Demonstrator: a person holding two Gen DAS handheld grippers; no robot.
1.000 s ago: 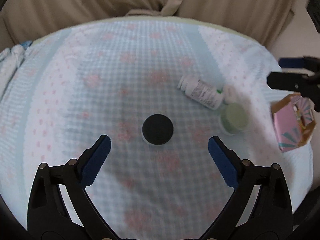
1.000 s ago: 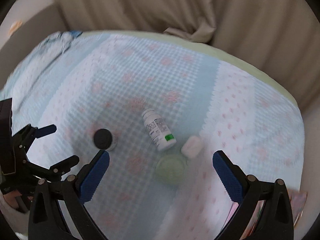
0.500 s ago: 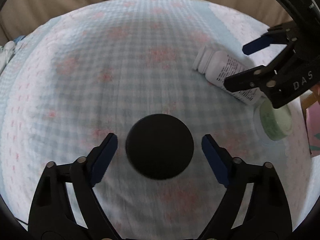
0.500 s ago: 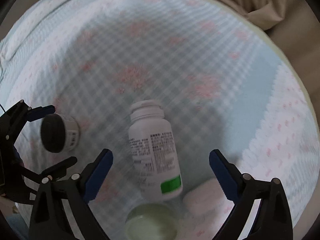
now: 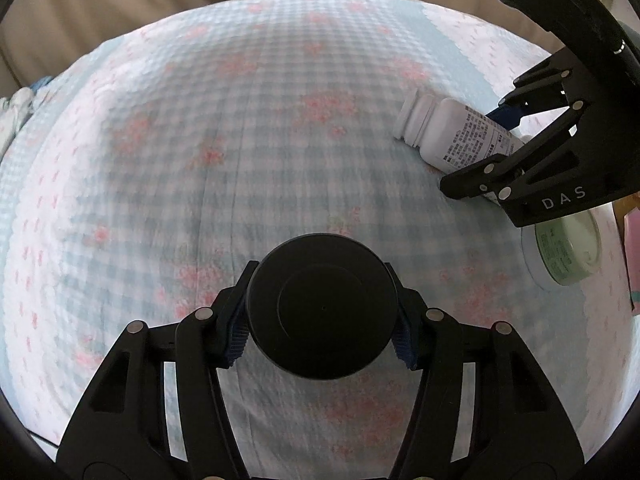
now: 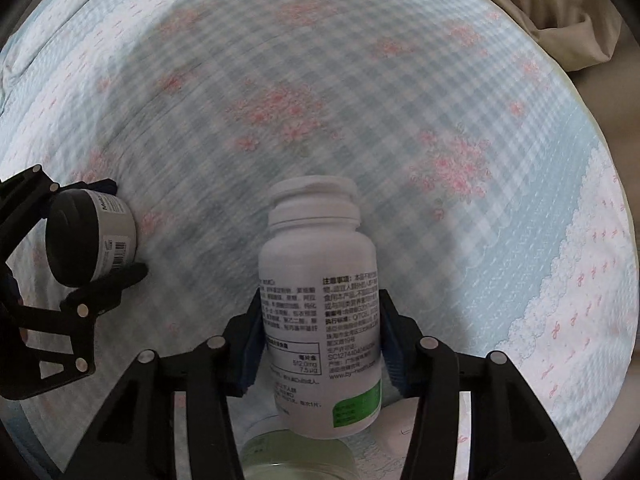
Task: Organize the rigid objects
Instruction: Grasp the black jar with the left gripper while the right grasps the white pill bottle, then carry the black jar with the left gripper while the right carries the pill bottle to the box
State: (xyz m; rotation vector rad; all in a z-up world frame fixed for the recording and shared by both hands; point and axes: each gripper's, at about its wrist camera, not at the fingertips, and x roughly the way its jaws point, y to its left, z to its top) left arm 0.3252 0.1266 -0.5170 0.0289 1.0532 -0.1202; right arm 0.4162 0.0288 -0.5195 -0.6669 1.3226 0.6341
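Observation:
My left gripper (image 5: 322,330) is shut on a small jar with a black lid (image 5: 322,312) that stands on the checked bedspread (image 5: 240,140); the jar also shows in the right wrist view (image 6: 92,236), grey-sided with a barcode. My right gripper (image 6: 320,344) is shut on a white pill bottle (image 6: 320,304) with a printed label and green patch, lying on the bedspread with its cap pointing away. That bottle also shows in the left wrist view (image 5: 452,136), with the right gripper (image 5: 508,136) around it.
A pale green round tin (image 5: 568,248) lies just right of the bottle, also at the bottom of the right wrist view (image 6: 296,456). A pink box edge (image 5: 632,256) is at the far right. Beige cushions (image 5: 160,4) back the bed.
Both grippers moved down and forward onto their objects and closed: the left on the black-lidded jar, the right on the white pill bottle.

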